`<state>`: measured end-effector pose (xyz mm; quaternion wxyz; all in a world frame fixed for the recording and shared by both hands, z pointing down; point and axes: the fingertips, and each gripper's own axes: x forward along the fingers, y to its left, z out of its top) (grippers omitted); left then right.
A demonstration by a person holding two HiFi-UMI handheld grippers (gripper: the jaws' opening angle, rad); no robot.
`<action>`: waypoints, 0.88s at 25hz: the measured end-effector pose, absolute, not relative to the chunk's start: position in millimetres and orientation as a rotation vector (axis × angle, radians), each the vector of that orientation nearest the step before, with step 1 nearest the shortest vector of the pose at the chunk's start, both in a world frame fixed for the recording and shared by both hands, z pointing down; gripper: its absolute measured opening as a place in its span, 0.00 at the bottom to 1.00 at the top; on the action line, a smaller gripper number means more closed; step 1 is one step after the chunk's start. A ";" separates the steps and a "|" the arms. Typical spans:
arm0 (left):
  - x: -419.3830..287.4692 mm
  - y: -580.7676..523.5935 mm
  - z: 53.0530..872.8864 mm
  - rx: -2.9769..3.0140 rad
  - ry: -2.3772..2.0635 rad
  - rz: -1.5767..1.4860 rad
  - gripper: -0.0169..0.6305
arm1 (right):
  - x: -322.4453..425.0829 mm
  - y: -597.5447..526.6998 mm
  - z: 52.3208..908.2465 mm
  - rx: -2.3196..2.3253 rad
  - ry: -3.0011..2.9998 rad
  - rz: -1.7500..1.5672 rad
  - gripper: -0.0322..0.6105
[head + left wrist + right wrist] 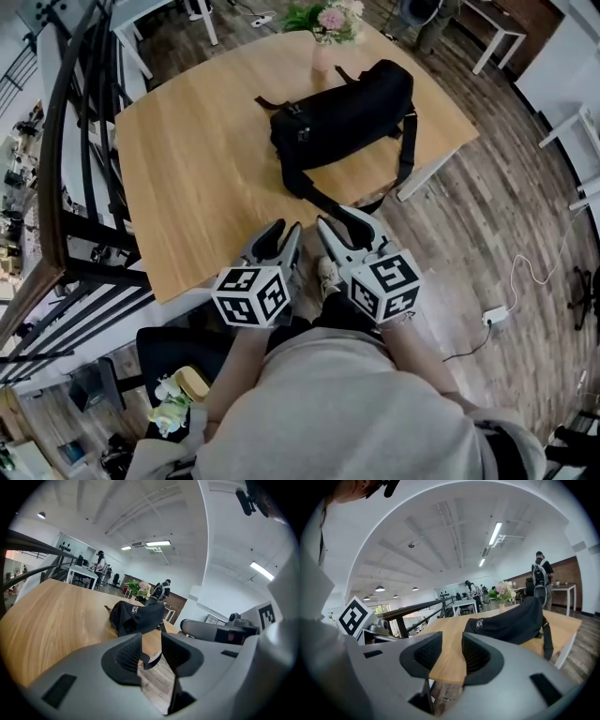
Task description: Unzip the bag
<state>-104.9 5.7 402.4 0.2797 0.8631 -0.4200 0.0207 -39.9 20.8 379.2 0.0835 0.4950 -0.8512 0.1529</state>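
Note:
A black bag (342, 117) lies zipped on the far half of the wooden table (187, 178), and its strap (405, 150) hangs over the right edge. Silver zipper pulls (134, 611) show at the bag's near end. My left gripper (284, 232) and right gripper (344, 223) are side by side close to my body, just past the table's near corner and well short of the bag. Both point toward it. The left gripper (151, 648) is open with nothing between its pads. The right gripper (451, 651) is open and empty too, with the bag (511, 620) ahead of it.
A vase of pink flowers (323, 33) stands right behind the bag. A black stair railing (75, 141) runs along the table's left side. White tables (497, 33) stand around the room, and a power strip with cable (494, 314) lies on the floor. People are in the background.

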 end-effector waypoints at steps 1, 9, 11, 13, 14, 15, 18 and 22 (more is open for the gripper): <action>-101.5 -3.6 400.5 2.313 -1.136 0.052 0.25 | -37.2 11.1 378.1 1.465 -2.546 0.454 0.25; -79.2 -74.4 394.8 2.274 -1.223 0.042 0.25 | -13.0 -66.8 372.2 1.371 -2.603 0.430 0.25; -75.7 -89.2 393.0 2.265 -1.255 0.032 0.25 | -8.1 -83.0 371.0 1.344 -2.623 0.421 0.25; -72.6 -102.4 392.1 2.252 -1.287 0.023 0.25 | -5.3 -96.3 370.7 1.305 -2.641 0.414 0.25; -70.7 -108.2 391.9 2.243 -1.301 0.020 0.25 | -4.0 -102.0 370.8 1.284 -2.648 0.412 0.25; -68.4 -113.4 391.7 2.236 -1.312 0.016 0.25 | -2.3 -107.5 371.0 1.265 -2.654 0.411 0.25; -61.3 -123.4 393.7 2.215 -1.335 0.013 0.25 | 2.5 -121.5 375.1 1.214 -2.663 0.424 0.25; -62.2 -130.9 399.5 2.178 -1.367 0.010 0.25 | -0.5 -132.0 382.2 1.130 -2.675 0.448 0.24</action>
